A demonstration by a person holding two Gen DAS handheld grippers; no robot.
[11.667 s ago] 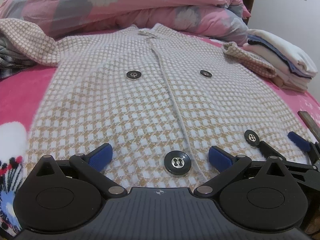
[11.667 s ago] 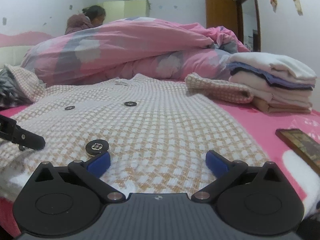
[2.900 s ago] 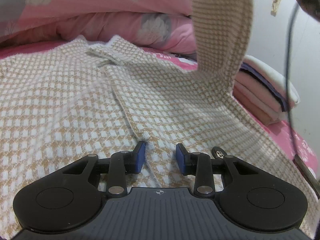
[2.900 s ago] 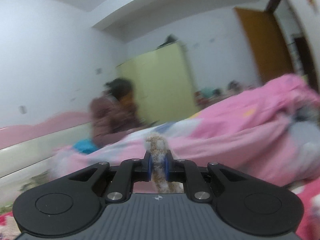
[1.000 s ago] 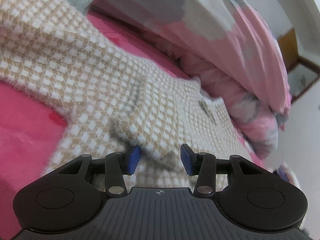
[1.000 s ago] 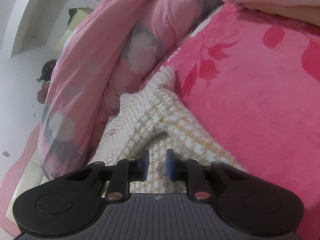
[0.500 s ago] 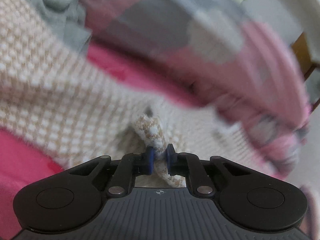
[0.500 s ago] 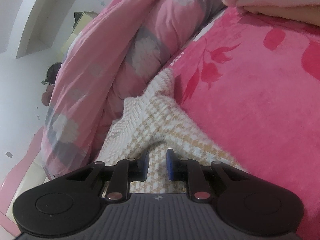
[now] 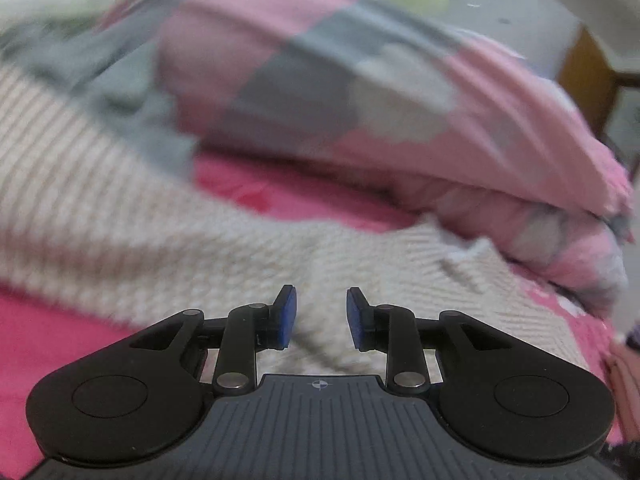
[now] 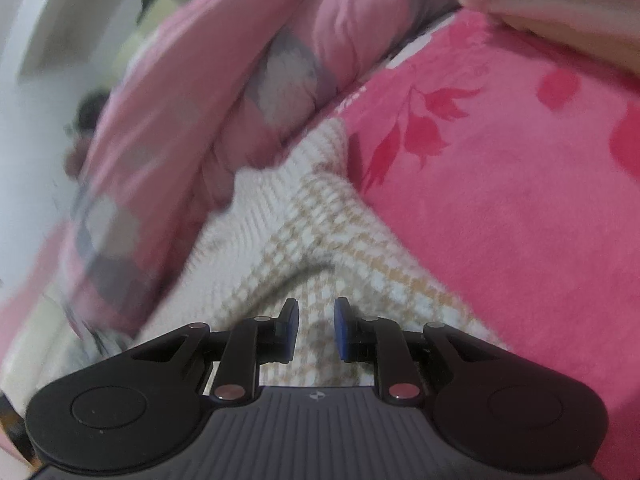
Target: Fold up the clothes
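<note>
A: Left view first. Where's the garment?

B: The beige-and-white checked knitted coat [image 9: 280,248] lies flat on the hot-pink plush bed cover [image 9: 48,328], spreading from the cover's left edge to below the heaped pink-and-grey patchwork duvet [image 9: 360,92]. Frame is blurred.

A: Left gripper [image 9: 321,314]?

B: Released. Its jaws have just been opening; a clear gap shows, nothing caught in it, knit only underneath.

A: Right view?

B: Same coat [image 10: 332,232], one folded-in part tapering towards the duvet [image 10: 200,92], bare cover [image 10: 520,220] to its right. A stack of folded pale clothes [image 10: 560,4] sits at the far right corner.

A: Right gripper [image 10: 316,330]?

B: Blue pads [image 10: 289,330] narrowly apart, over the knit. Looks let go, not pinching.

A: Handling?

B: My read: thick, soft, floppy and fairly heavy for cloth, not slippery or fragile. It'll sag and drag on the plush. Best to pinch a doubled edge or the hem corners, one gripper each, rather than the flat middle.

A: Progress?

B: Partly folded, I'd say; the body fold is not yet done.
</note>
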